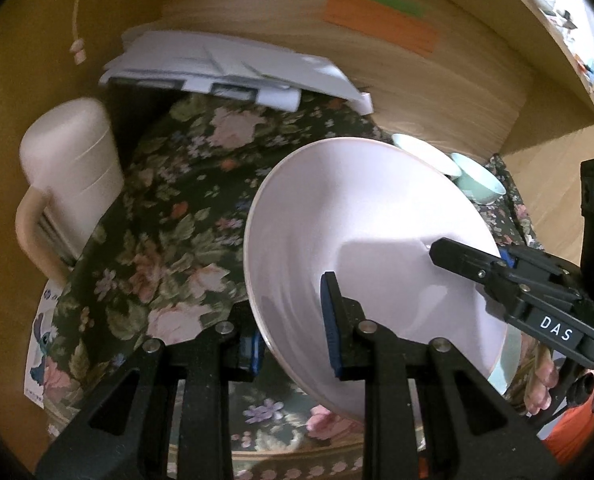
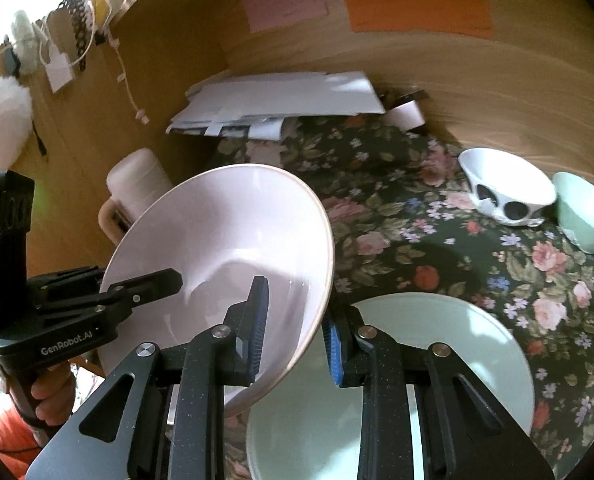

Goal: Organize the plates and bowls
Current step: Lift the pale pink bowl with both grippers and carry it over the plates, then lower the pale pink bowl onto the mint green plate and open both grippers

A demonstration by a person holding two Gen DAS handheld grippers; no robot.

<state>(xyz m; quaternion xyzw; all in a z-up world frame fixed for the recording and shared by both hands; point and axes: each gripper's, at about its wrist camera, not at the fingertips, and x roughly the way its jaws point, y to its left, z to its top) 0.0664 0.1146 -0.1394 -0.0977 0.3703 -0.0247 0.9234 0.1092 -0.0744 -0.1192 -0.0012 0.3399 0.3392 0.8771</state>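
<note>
Holding the pink plate (image 2: 225, 236) with both tongs, one on each side of its rim, plate tilted and clear of the flowered cloth (image 2: 437, 248). Left tongs (image 1: 293, 334) are pinched narrow on the rim, one blue pad inside, other behind. Right tongs (image 2: 295, 338) same, clamped on the opposite edge. Pale green plate (image 2: 457, 344) lies flat on the cloth just below/right of the pink one; looks like the stack target imo. Panda bowl (image 2: 505, 188) and green bowl (image 2: 589, 216) sit together at the far right, well apart from the plates.

To do it well: level the plate first, keep both hands moving in sync so the rim doesn't twist out of the pads. Centre it over the green plate, lower till it rests, then let go both sides together. Watch the cup (image 1: 71, 168) on the left and the papers (image 1: 233, 68) at the back.
</note>
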